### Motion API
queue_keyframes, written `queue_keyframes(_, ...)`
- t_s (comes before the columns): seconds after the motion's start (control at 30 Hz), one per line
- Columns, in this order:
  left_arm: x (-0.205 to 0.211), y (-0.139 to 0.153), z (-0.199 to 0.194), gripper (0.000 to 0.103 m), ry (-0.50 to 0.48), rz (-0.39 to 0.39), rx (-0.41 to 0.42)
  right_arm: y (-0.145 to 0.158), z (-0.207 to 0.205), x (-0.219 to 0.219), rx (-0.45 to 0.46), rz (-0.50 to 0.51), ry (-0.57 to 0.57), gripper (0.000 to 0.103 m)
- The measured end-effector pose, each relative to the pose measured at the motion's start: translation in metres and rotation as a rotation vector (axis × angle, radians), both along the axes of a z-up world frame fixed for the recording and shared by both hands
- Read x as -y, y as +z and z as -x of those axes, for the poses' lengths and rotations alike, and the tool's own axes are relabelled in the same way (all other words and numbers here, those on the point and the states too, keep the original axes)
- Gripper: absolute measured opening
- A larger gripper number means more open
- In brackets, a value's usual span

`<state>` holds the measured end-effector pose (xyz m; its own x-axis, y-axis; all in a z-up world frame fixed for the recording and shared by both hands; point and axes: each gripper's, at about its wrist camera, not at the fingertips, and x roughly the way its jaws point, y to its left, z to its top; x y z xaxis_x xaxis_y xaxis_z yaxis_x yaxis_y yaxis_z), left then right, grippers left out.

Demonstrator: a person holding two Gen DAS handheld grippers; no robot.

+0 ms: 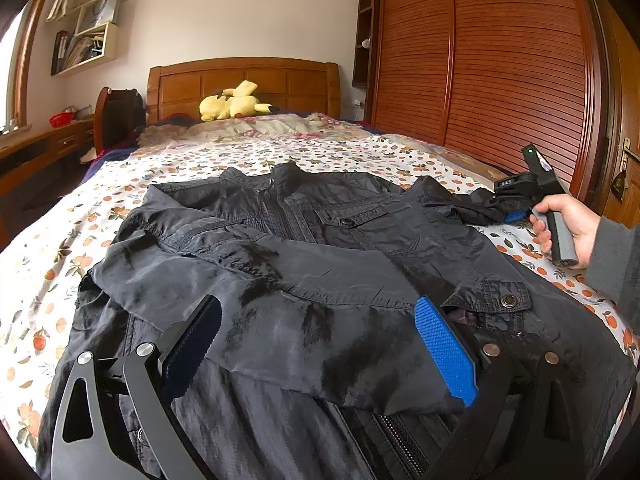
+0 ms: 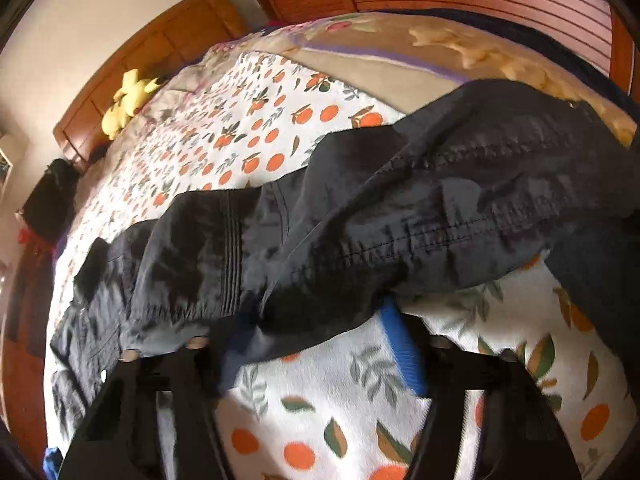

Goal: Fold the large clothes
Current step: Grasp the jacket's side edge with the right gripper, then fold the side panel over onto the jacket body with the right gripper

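Bedroom with a wooden headboard (image 1: 244,80), louvred wardrobe doors (image 1: 516,56) and a bed spread with an orange-print sheet (image 1: 60,248); on this sheet lies one dark jacket (image 1: 304,240), front up, collar toward the headboard, zip closed. We see one sleeve (image 1: 320,292) already laid across the chest and the other sleeve (image 2: 460,208) out toward the wardrobe side. We judge the cloth to be light, thin and soft, a little slick by its sheen, so it will sag and slide, not hold a crease; we would take it at stitched seams, cuffs or the hem, where the layers are thicker. Our left gripper (image 1: 320,344) hangs released, jaws wide over the folded sleeve, pads apart from each other and pressing on nothing. Our right gripper (image 2: 320,344) has the outstretched sleeve's edge draped between its jaws; its blue pad (image 2: 400,344) shows on one side only, and we cannot tell whether the pads already pinch the cloth. Count: one jacket, two sleeves, two snap-buttoned pocket flaps (image 1: 506,298), two grippers, one yellow plush toy (image 1: 234,104).
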<state>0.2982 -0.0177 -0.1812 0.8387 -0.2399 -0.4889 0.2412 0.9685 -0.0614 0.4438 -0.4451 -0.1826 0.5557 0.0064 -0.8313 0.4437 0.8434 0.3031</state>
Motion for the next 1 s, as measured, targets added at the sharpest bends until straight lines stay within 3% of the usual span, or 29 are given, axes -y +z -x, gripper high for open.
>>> queue_keyframes(0.07, 0.0, 0.0, 0.0, 0.098, -0.001, -0.001, -0.001, 0.0, -0.006, -0.001, 0.0, 0.003, 0.018, 0.015)
queue_keyframes(0.13, 0.0, 0.0, 0.0, 0.098, -0.001, -0.001, 0.0, 0.008, -0.011, -0.008, 0.02, 0.039, 0.05, 0.007)
queue_keyframes(0.4, 0.0, 0.001, 0.0, 0.099, 0.0, -0.001, 0.001, 0.072, -0.004, -0.077, 0.184, 0.235, 0.281, 0.006)
queue_keyframes(0.6, 0.0, 0.002, 0.0, 0.099, 0.0, -0.002, 0.004, 0.101, 0.022, -0.148, 0.265, 0.253, 0.512, 0.006)
queue_keyframes(0.8, 0.0, 0.002, 0.0, 0.099, 0.0, -0.002, 0.004, 0.094, 0.04, -0.207, 0.228, 0.273, 0.676, 0.006)
queue_keyframes(1.0, 0.0, 0.002, 0.0, 0.099, 0.0, -0.002, 0.004, 0.05, 0.048, -0.226, 0.102, 0.272, 0.745, 0.009)
